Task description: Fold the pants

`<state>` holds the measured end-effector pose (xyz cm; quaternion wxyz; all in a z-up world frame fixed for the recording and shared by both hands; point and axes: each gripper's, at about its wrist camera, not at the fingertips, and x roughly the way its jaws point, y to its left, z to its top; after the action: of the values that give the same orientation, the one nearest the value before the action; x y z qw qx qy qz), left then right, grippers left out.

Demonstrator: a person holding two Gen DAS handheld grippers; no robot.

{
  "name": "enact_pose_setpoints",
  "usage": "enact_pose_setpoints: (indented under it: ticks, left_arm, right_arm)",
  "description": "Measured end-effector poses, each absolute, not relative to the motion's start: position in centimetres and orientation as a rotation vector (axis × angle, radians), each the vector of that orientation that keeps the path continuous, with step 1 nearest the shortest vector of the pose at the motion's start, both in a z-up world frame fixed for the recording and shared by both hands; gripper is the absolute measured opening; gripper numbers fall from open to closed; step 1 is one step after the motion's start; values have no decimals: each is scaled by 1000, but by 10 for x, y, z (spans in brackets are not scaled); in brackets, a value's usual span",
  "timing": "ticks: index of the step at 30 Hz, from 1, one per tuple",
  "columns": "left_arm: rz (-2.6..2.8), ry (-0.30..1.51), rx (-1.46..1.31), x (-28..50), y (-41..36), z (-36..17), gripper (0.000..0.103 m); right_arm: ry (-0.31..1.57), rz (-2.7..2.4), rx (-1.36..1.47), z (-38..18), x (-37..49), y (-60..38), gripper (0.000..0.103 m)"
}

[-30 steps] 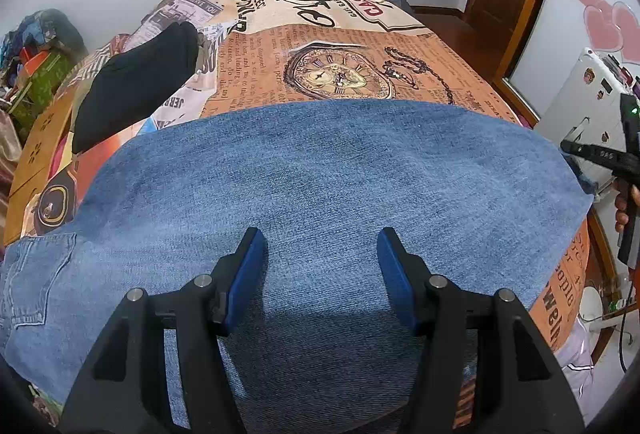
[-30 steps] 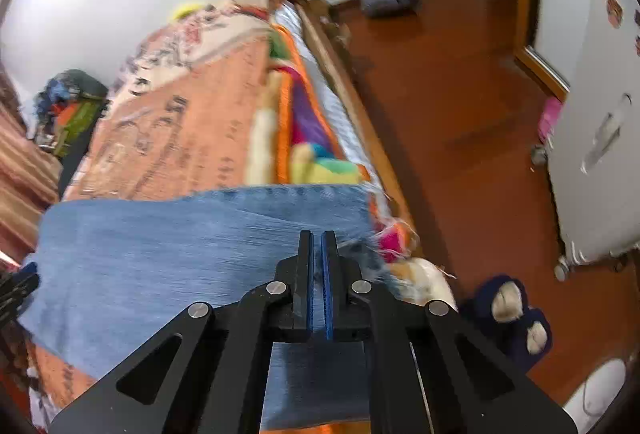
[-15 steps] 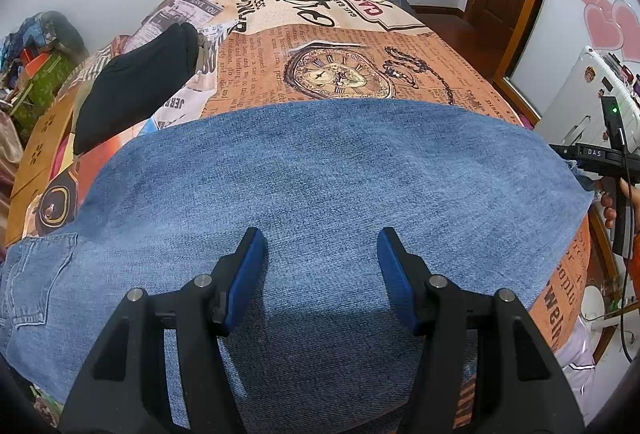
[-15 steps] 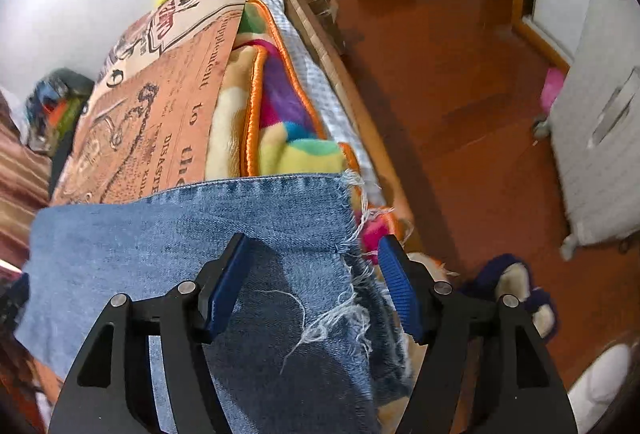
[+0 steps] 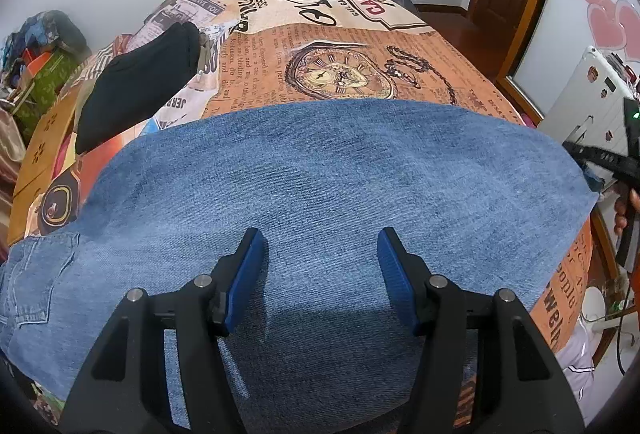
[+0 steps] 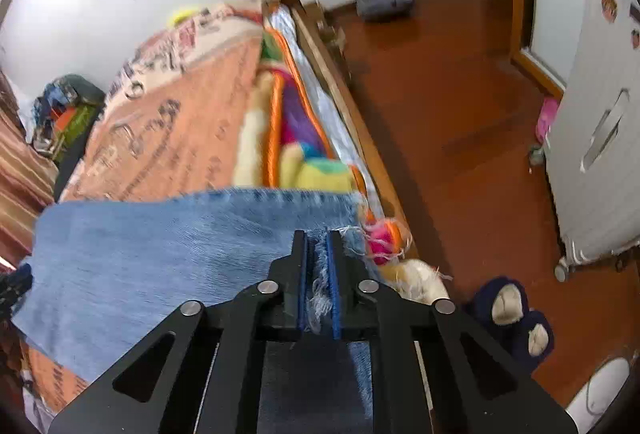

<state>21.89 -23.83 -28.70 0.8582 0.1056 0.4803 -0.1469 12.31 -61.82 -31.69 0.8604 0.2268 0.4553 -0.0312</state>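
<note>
Blue jeans [image 5: 320, 186] lie flat across the near end of the bed, a back pocket at the left [image 5: 36, 274]. My left gripper [image 5: 320, 262] is open and empty, just above the middle of the denim. My right gripper [image 6: 318, 254] is shut on the frayed hem of the jeans [image 6: 160, 254] at the bed's right edge; loose threads show between its blue pads. The right gripper also shows at the right edge of the left wrist view [image 5: 608, 158].
The bed has a newspaper-print cover [image 5: 340, 46] with a black garment [image 5: 140, 82] at the left. A colourful blanket [image 6: 296, 138] hangs off the bed's side. Slippers [image 6: 512, 310] and a white cabinet [image 6: 592, 138] stand on the wooden floor.
My right gripper was shut, opened over the frayed hem half a second ago, and has now shut on that hem. The left gripper has stayed open and still.
</note>
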Motion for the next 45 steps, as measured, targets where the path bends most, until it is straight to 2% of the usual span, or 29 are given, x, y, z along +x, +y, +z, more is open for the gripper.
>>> enact_pose_setpoints:
  ticks: [9, 17, 22, 25, 27, 32, 39, 45]
  left_arm:
    - [-339, 1006, 231, 210, -243, -286, 59]
    - [-377, 1018, 200, 205, -239, -282, 59]
    - [-367, 997, 146, 205, -216, -266, 59]
    - [-324, 957, 101, 208, -186, -249, 59]
    - [-276, 926, 78, 210, -159, -236, 59]
    - [-110, 863, 58, 210, -68, -207, 61]
    - [108, 878, 25, 208, 76, -204, 63]
    - [131, 1023, -29, 190, 151, -269, 63]
  right_arm:
    - [804, -81, 383, -267, 136, -612, 7]
    - [1009, -247, 286, -330, 168, -608, 6]
    - [1087, -311, 246, -334, 165, -605, 7]
    - [1049, -300, 206, -307, 161, -595, 9]
    - [1014, -274, 192, -286, 159, -585, 15]
    - [917, -176, 124, -238, 167, -533, 34]
    - [864, 15, 113, -209, 179, -432, 36]
    - [922, 200, 137, -226, 179, -327, 36]
